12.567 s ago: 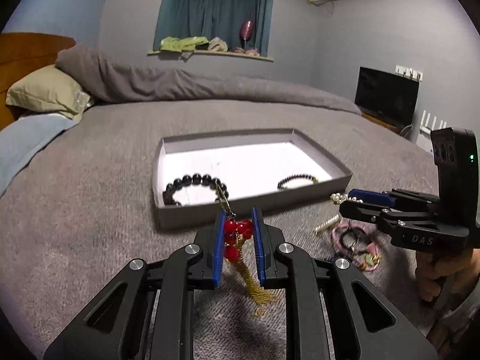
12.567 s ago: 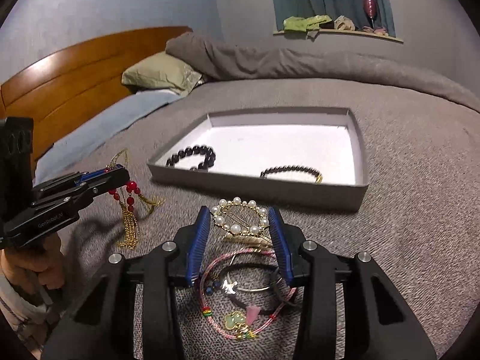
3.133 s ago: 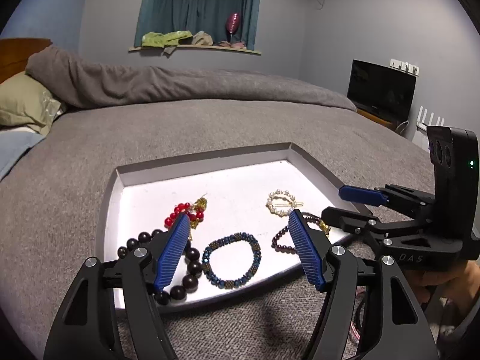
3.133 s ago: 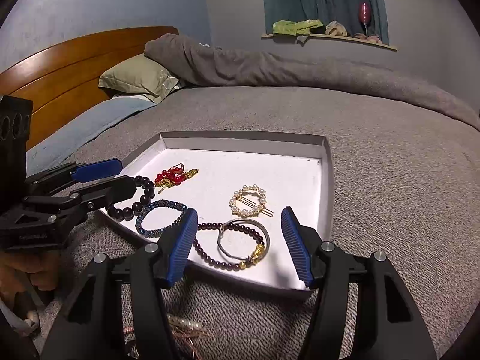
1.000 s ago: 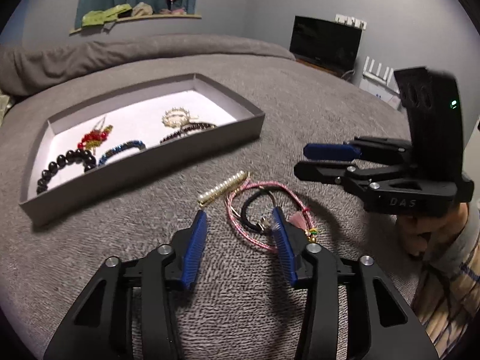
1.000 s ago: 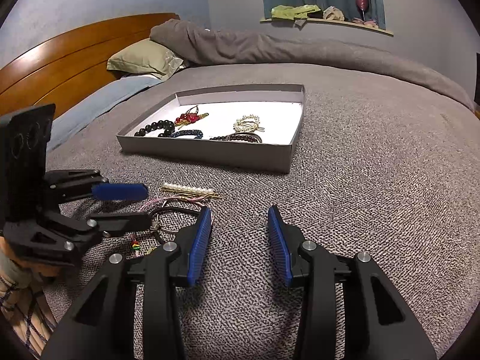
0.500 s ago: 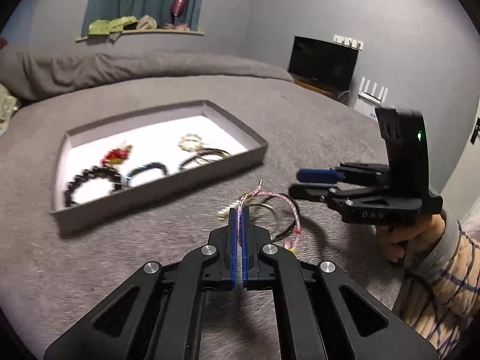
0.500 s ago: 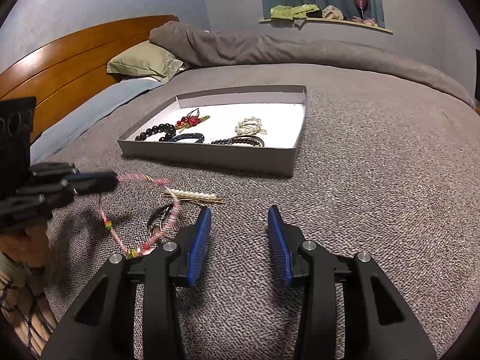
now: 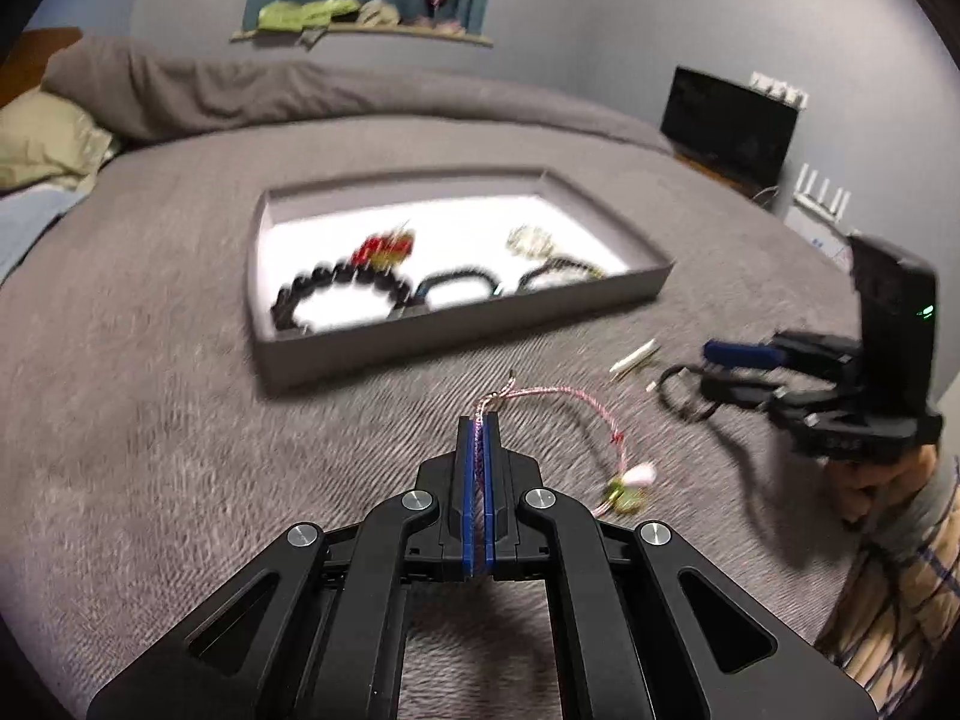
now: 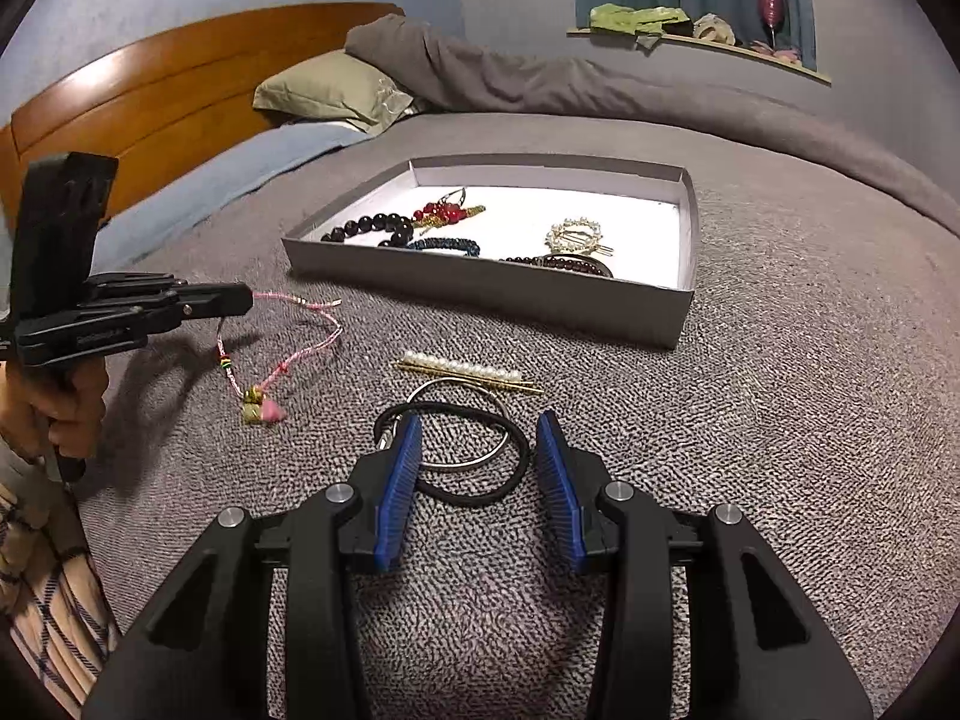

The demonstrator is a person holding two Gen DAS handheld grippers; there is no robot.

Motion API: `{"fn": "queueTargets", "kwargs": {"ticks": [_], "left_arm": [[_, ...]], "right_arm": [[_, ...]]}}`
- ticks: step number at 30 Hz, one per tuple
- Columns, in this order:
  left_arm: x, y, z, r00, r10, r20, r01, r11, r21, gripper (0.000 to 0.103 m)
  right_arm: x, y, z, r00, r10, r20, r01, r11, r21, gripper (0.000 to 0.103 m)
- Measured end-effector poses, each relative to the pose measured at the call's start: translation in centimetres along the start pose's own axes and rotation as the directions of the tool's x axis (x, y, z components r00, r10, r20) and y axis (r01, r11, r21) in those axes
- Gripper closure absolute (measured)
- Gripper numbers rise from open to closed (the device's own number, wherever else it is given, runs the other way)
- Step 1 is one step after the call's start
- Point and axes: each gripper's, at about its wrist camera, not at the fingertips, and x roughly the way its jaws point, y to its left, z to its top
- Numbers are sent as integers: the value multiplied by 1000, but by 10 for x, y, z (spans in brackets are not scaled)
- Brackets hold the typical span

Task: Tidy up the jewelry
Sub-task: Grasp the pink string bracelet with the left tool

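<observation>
**Pink cord bracelet pinched above the bed; tray partly filled**

The left gripper [image 9: 478, 420] is seen with its blue fingers [image 9: 468, 480] pressed together on the pink cord bracelet [image 10: 282, 354]; the cord is pinched near one end, and the rest of the loop hangs down to a small pink and green charm [image 10: 262, 411] close to the grey bed cover [image 10: 810, 420]; whether the charm touches the cover cannot be told.

The right gripper [image 10: 477, 450] is held low over the bed with its fingers [image 10: 396, 480] spread and gripping nothing; between and just ahead of them a black hair tie [image 10: 480, 492] and a thin metal bangle [image 10: 462, 426] are laid overlapping on the cover; a pearl hair clip [image 10: 465, 371] lies just beyond them, touching the bangle's far edge.

Farther up the bed the grey tray [image 10: 492, 285] is set, well apart from both grippers; inside it a black bead bracelet [image 10: 369, 227], a red bead piece [image 10: 444, 213], a blue bead bracelet [image 10: 444, 245], a dark red bead bracelet [image 10: 564, 264] and a round pearl hair clip [image 10: 576, 235] are laid on the white floor; the left wrist view is blurred, so finer detail there is not made out.
</observation>
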Motion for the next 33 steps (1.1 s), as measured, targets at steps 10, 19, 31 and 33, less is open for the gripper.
{"fn": "queueTargets", "kwargs": {"ticks": [10,19,31,33], "left_arm": [[23,-1,-9,997,41,-63,-42,999,-3,83],[32,-3,-11,996,50,-75,-50,999,-2,73],[39,-3,-9,996,59,-65,-60,998,-19,76],[37,-5,-9,997,57,-58,-58,998,-13,90]], "right_arm": [[-3,-9,-9,999,-28,-36,29,1000,11,62],[2,-12,-10,997,-48,-63,48,999,5,76],[13,-13,-10,994,-62,-90,62,998,-1,76],[12,-13,-10,995,-59,-86,59,998,-2,79]]}}
